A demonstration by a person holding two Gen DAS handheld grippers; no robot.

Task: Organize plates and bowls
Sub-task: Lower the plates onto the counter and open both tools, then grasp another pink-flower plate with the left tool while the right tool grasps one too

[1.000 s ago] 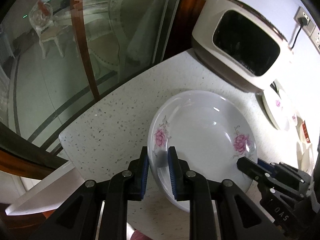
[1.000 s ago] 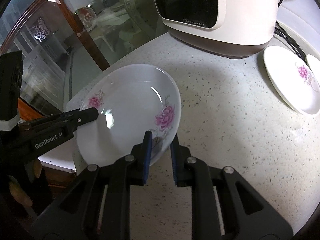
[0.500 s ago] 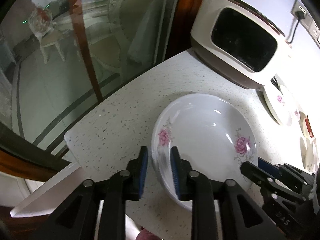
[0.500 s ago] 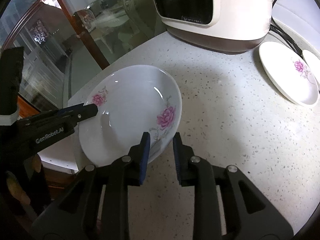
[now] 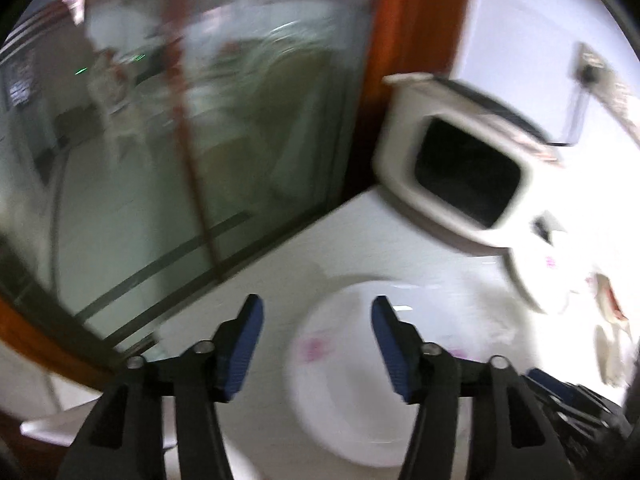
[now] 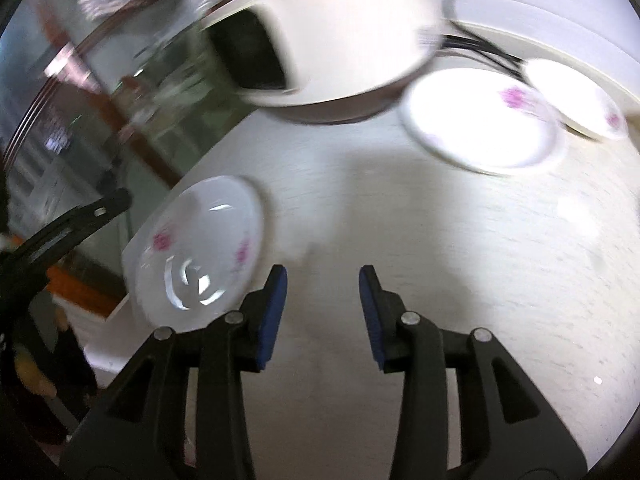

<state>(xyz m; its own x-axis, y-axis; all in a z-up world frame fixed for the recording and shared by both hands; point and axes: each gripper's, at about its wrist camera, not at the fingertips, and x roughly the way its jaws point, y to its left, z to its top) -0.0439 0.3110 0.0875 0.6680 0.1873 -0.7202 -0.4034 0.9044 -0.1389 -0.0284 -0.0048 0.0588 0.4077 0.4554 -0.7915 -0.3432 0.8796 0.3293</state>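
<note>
Floral bowl on the counter, both grippers spread wide and empty.

The speckled counter (image 6: 460, 260) carries a cream appliance (image 6: 340, 36); in front of it and toward the glass lies the flowered bowl (image 6: 200, 244), a flat plate (image 6: 476, 120) just beside the appliance. The left gripper (image 5: 316, 344) hovers over the bowl; the right gripper (image 6: 322, 312) sits beside it.

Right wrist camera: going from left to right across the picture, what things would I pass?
Left gripper → flowered bowl → white appliance → flowered plate → second plate, partly behind the first. All rest on the speckled counter.
</note>
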